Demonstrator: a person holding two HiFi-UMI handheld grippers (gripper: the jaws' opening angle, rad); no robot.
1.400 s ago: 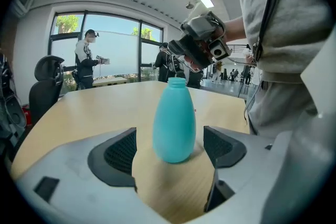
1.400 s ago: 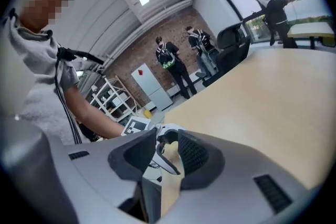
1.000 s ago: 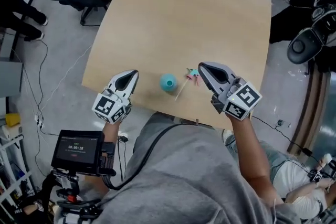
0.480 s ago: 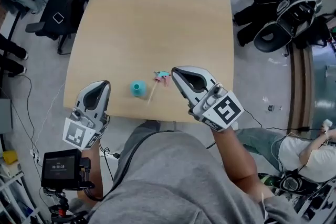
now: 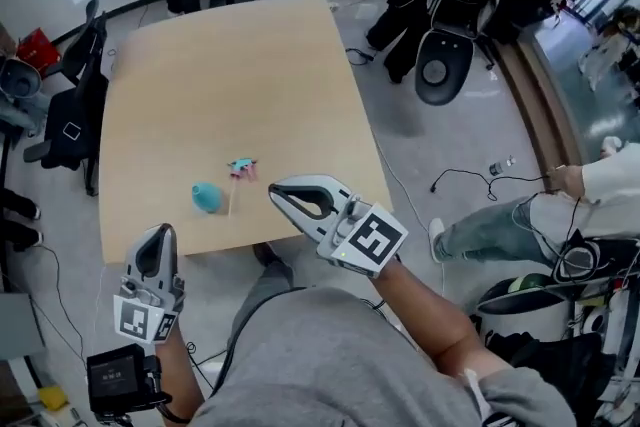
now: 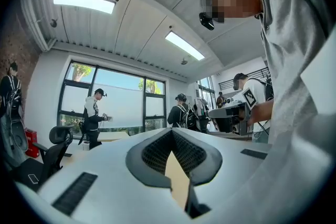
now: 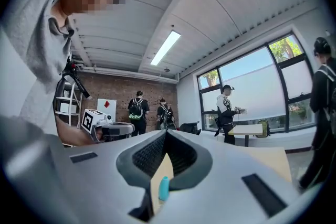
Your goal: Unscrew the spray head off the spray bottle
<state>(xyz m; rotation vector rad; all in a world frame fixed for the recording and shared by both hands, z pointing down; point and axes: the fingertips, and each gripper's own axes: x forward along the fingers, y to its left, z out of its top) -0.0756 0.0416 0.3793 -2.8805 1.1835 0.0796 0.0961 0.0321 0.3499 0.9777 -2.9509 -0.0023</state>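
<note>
Bright window daylight plus ceiling strip lights (image 6: 84, 3); heavy fisheye edge distortion.

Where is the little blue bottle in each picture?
Head view: the blue bottle sits left of the middle, a bit below halfway down.
Left gripper view: not in it.
Right gripper view: the blue bottle peeks up low in the middle, through the dark gap.
Shared landmark: the tan table.

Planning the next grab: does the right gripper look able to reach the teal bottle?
Probably yes: right gripper points at the teal bottle over bare table; only the spray head's tube lies near. Jaws shut.
</note>
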